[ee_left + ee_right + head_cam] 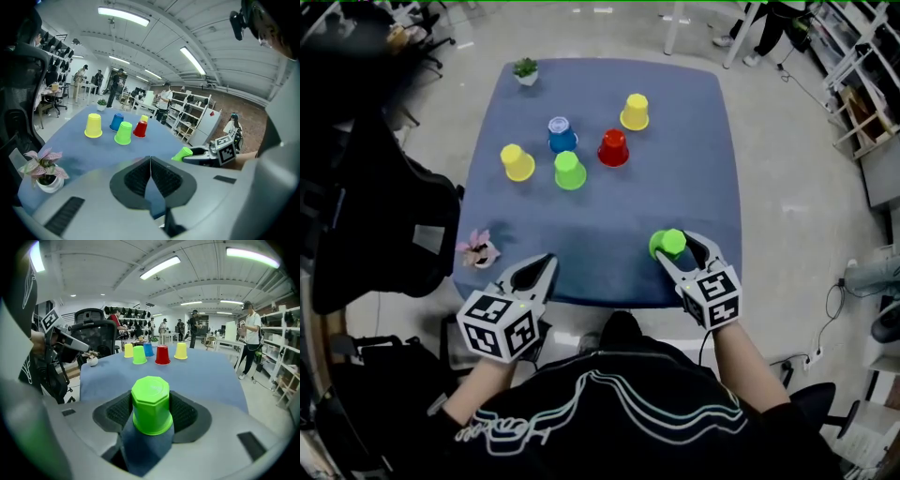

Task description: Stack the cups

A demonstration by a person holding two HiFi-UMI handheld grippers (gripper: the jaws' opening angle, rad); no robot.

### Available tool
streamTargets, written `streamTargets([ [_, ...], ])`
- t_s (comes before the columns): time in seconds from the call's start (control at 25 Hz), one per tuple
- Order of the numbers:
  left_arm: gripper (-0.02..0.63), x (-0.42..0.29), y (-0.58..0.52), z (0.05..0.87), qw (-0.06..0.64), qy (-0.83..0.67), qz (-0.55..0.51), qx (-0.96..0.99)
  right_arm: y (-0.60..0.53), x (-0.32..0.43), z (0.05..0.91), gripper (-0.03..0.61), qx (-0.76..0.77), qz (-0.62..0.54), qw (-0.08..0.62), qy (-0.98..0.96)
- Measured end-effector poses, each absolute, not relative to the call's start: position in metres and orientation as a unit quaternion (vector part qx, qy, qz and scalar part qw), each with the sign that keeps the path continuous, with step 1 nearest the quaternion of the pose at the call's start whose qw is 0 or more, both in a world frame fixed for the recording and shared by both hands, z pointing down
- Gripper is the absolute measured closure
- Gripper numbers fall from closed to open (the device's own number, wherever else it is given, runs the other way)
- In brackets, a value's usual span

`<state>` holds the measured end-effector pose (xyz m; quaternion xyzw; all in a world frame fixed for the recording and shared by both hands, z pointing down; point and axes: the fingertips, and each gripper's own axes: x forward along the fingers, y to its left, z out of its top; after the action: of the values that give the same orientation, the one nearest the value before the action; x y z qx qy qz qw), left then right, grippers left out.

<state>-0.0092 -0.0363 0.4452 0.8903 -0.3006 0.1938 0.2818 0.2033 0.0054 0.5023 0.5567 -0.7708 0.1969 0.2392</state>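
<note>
My left gripper (150, 161), jaws shut on nothing, hovers at the near edge of the blue cloth-covered table (609, 220). To its right, my right gripper (151, 414) clasps an upturned bright green plastic cup (150, 399) standing at that same edge. A light squeeze and a straight lift seem best, then lowering it squarely onto one of the five upturned cups beyond (570, 171).

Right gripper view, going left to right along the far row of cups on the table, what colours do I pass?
In order: yellow cup, green cup, blue cup, red cup, second yellow cup.
</note>
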Motion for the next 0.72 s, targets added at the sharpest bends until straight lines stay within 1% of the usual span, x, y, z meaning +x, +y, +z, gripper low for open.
streamTargets([
  [0.32,0.588,-0.024,-0.036,0.442,0.283,-0.312,0.188,0.887,-0.003,0.185,0.485,0.319,0.547,0.175,0.239,-0.783],
  [0.72,0.588,-0.055,-0.034,0.442,0.287,-0.342,0.181,0.876,-0.022,0.136,0.464,0.318,0.5,0.142,0.243,-0.819],
])
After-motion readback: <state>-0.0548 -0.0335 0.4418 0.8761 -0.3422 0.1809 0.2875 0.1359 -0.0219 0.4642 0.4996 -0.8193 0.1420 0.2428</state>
